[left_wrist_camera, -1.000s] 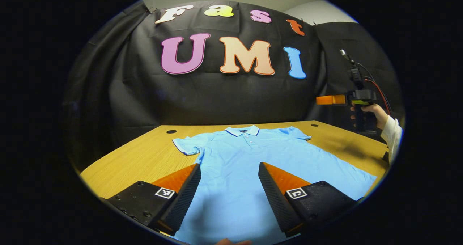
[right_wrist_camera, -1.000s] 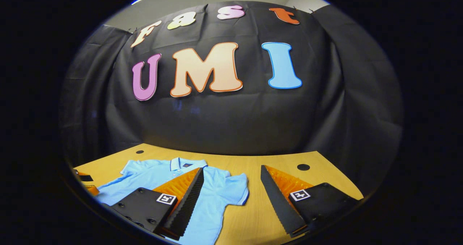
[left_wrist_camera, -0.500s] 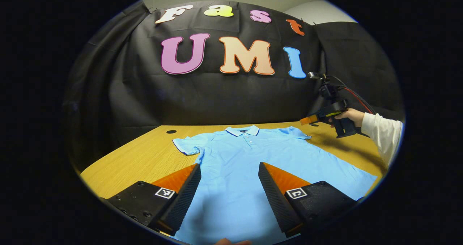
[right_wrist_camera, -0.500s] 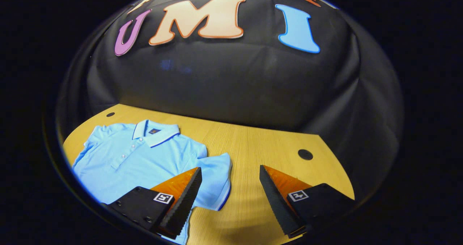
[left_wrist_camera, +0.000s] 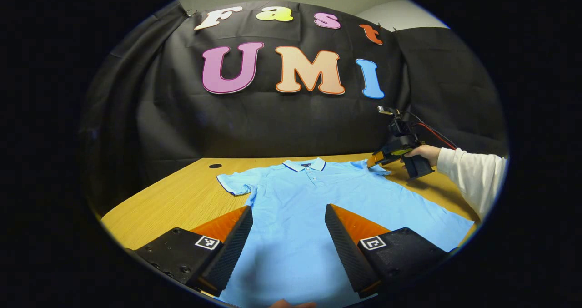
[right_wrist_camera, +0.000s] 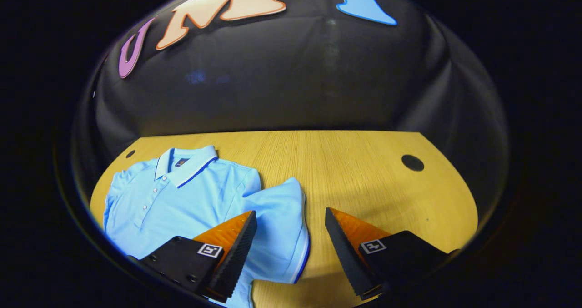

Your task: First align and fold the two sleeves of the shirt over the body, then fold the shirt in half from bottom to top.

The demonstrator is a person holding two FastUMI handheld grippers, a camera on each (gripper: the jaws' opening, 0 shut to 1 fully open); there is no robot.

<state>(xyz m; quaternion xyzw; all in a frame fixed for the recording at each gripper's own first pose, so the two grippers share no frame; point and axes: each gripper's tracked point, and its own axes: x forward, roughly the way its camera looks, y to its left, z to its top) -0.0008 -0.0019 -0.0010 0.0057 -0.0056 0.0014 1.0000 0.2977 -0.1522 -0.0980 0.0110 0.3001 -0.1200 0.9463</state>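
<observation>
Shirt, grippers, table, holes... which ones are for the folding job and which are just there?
For the job:
- shirt, lying flat, nothing folded yet
- its right sleeve
- left gripper, open above the shirt
- right gripper, open at the sleeve

Just there:
- table
- round holes in the table

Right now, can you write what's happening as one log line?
stage: reaching | shirt: flat, unfolded | right gripper: open over right sleeve | left gripper: open above shirt body
</observation>
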